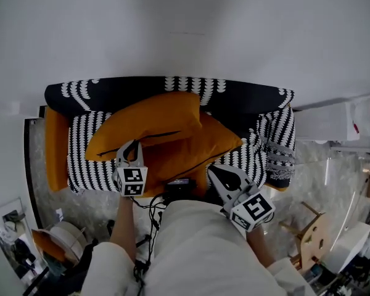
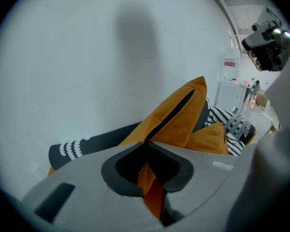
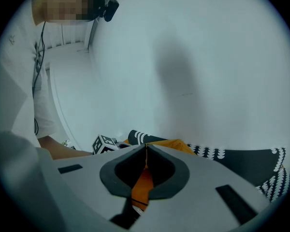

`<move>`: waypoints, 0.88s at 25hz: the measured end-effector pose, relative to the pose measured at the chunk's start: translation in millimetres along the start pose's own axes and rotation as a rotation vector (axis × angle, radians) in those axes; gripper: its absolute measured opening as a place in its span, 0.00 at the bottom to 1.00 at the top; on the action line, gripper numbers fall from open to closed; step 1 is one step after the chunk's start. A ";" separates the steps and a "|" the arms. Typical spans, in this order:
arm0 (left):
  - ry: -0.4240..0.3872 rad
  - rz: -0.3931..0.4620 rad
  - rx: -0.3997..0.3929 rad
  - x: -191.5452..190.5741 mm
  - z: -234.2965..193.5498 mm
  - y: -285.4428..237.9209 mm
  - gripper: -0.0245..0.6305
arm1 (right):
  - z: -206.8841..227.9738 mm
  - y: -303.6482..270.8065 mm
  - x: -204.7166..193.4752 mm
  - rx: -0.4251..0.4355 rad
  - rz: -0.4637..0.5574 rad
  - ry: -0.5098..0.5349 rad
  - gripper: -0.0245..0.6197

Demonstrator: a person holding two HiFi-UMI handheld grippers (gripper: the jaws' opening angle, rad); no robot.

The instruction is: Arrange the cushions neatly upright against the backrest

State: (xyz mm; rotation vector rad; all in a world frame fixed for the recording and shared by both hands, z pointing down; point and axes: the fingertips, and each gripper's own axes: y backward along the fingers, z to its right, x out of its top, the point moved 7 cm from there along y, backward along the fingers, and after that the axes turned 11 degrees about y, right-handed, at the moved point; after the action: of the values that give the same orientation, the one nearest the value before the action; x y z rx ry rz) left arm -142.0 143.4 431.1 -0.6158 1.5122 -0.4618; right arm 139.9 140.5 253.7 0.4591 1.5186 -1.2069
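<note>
Head view: small b/w patterned sofa (image 1: 89, 165) set against a white wall (image 1: 185, 23), with two orange cushions piled on the seat. The upper cushion (image 1: 151, 122) lies tilted across the seat, its far edge just reaching the backrest (image 1: 234, 97) at centre. The lower cushion (image 1: 194, 153) sits under it, one corner pointing at the right armrest (image 1: 277, 140). Neither is upright.

Left gripper (image 1: 131, 145) is clenched on the upper cushion's near edge. In the left gripper view, the tips of the left gripper (image 2: 146, 143) pinch the dark-piped seam, and the upper cushion (image 2: 174, 115) rises from there at a slant, w/ the lower cushion (image 2: 212, 138) behind to the right.

Right gripper (image 1: 217, 171) is at the lower cushion's front corner. In the right gripper view, its tips (image 3: 145, 146) are pressed together w/ orange showing below; can't tell if any fabric is caught.

Room: a bare strip of patterned seat on the left, between the cushions and the orange cloth (image 1: 55, 147) on that arm, and a narrower strip on the right. Backrest top is uncovered on both sides of the upper cushion. Marble floor (image 1: 333, 165) to the right is open up to a wooden stool (image 1: 311, 233).
</note>
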 end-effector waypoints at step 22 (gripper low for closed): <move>-0.101 0.370 -0.178 175.8 79.0 46.5 0.08 | 2.4 57.4 -21.7 -0.134 0.072 -0.053 0.05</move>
State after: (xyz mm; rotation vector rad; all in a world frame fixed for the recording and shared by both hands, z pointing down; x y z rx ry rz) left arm -63.7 74.6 262.5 -0.4739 1.5380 -0.0125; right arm 194.3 168.5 248.1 0.3866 1.5144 -1.0461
